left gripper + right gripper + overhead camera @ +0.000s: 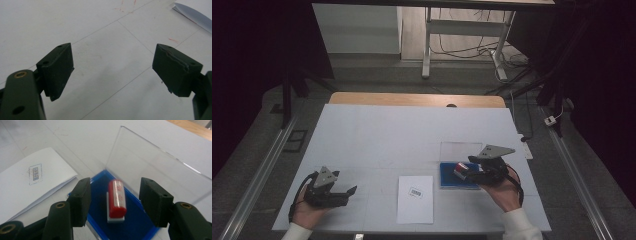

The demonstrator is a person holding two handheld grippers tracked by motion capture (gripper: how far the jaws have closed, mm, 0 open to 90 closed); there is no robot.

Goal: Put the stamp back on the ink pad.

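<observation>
A red stamp (116, 199) with a white base lies flat in a blue tray (140, 225); the same stamp (460, 169) and tray (451, 182) sit right of the table's middle in the high view. My right gripper (116, 183) hovers just over it, open, one jaw on each side and neither pad touching it. In the high view the right gripper (468, 167) is held by a hand at the tray's right end. My left gripper (112, 67) stands wide open over bare white table, and the left gripper (348, 192) rests near the front left edge.
The tray's clear lid (150, 157) stands upright behind the stamp. A white sheet of paper (415, 198) with a small printed mark (35, 173) lies left of the tray. A white mat (377, 135) covers the table; its front edge is close to both hands.
</observation>
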